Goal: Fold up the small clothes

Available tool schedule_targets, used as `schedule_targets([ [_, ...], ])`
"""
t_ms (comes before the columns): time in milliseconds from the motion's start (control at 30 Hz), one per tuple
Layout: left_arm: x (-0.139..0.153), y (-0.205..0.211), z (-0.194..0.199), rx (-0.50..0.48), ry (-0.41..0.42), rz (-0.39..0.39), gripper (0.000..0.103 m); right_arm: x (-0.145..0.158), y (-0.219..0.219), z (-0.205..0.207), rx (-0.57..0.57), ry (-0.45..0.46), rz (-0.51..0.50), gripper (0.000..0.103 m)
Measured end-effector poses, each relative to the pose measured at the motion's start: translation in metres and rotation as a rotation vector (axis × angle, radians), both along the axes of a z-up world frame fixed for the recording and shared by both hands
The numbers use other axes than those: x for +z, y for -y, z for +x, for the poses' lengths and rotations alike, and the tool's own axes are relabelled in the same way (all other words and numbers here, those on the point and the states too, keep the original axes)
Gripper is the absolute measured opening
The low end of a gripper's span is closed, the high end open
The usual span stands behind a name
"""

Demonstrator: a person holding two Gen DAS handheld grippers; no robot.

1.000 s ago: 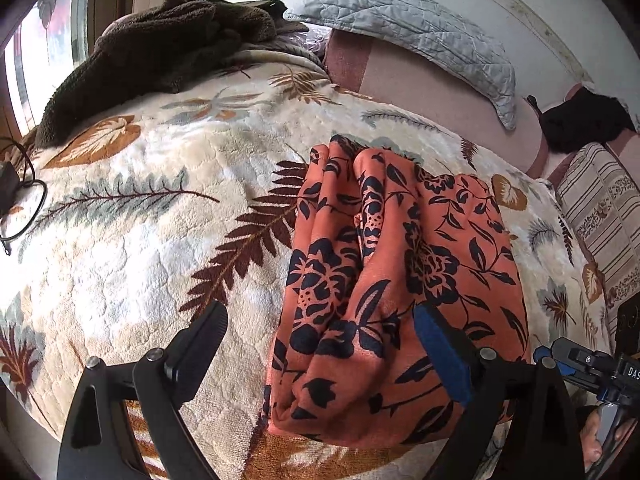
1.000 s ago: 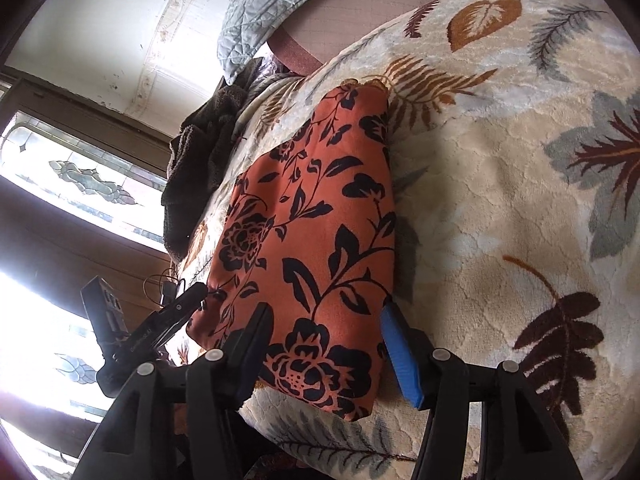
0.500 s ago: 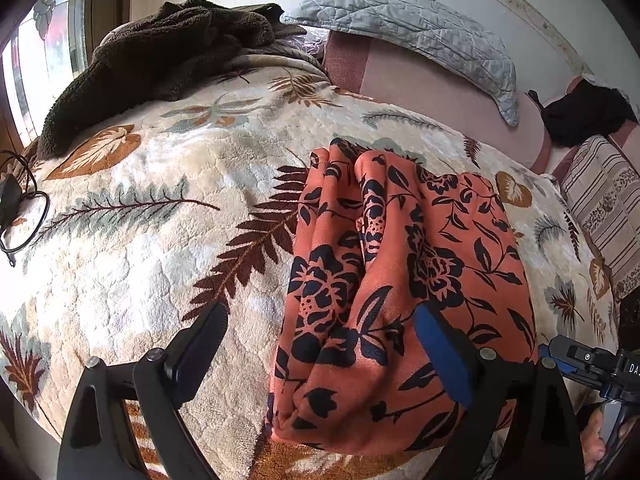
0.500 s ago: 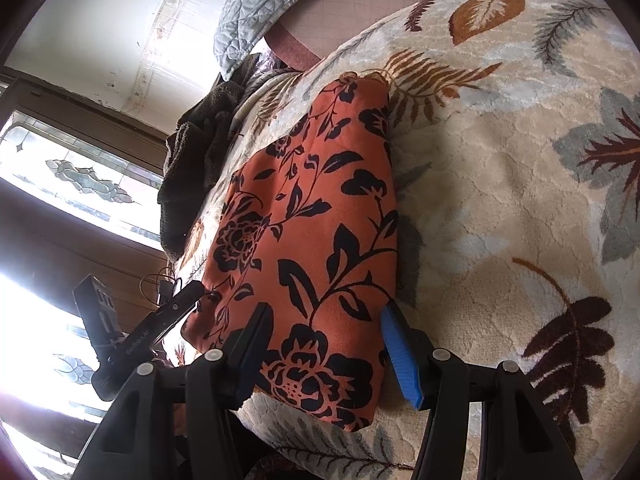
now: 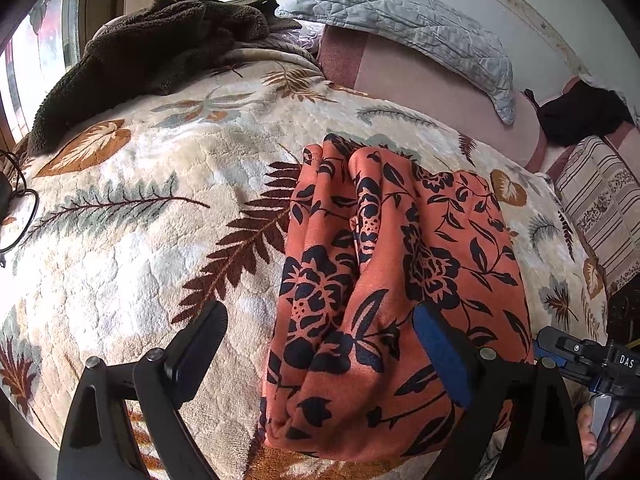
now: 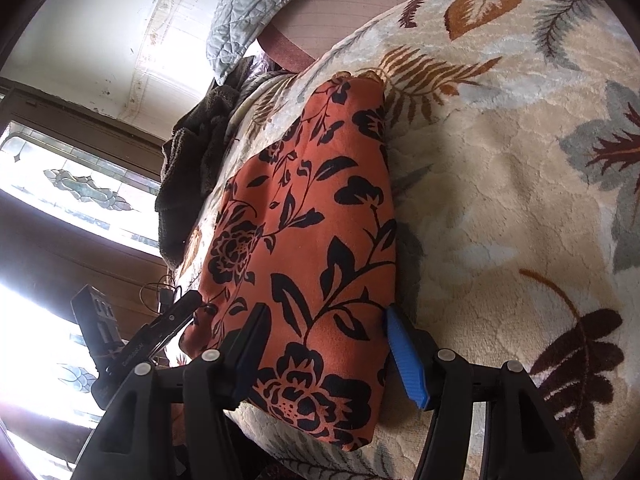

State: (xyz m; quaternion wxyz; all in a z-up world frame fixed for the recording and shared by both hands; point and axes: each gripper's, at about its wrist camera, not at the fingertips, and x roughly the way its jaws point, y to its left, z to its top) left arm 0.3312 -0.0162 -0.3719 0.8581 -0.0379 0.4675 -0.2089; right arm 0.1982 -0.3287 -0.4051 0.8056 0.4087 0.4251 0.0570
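My left tongs (image 5: 320, 344) stand wide apart with nothing pinched; the near end of the cloth (image 5: 396, 280) lies between and under them, the blue pad (image 5: 438, 356) over its top. My right tongs (image 6: 326, 354) are opening, the cloth's near corner between the pads, neither pressing it that I can see. The one cloth, orange with black flowers, lies folded in a long bundle on the blanket (image 5: 132, 248), running from near to far, mid-bed.

Far left, a brown towel (image 5: 144, 64) is heaped by the window (image 6: 80, 196). A grey quilted pillow (image 5: 404, 28) leans on the pink headboard (image 5: 432, 92) at the far side. Far right sit a black heap (image 5: 580, 116) and a striped cushion (image 5: 604, 204). A black cable (image 5: 20, 216) curls at the left edge. Nothing lies on the cloth itself.

The blanket is cream plush with leaf prints; the wall behind is pale.

Count: one cloth, one towel, one pillow, two tongs.
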Motion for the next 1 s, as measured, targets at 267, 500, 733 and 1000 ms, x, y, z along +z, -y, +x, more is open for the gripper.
schedule_targets([
  [267, -0.019, -0.005, 0.014, -0.049, -0.196, -0.192, 0.094, -0.023, 0.010, 0.011, -0.025, -0.015, 0.097, 0.066],
  [500, -0.028, -0.010, 0.017, -0.049, -0.271, -0.288, 0.094, -0.033, 0.012, 0.023, -0.036, -0.003, 0.164, 0.069],
  [733, -0.029, -0.014, 0.021, -0.063, -0.290, -0.400, 0.093, -0.028, 0.000, 0.047, -0.026, 0.000, 0.108, 0.076],
  [1000, -0.029, -0.013, 0.026, -0.083, -0.275, -0.461, 0.061, -0.021, -0.020, 0.074, 0.010, 0.003, -0.013, 0.071],
])
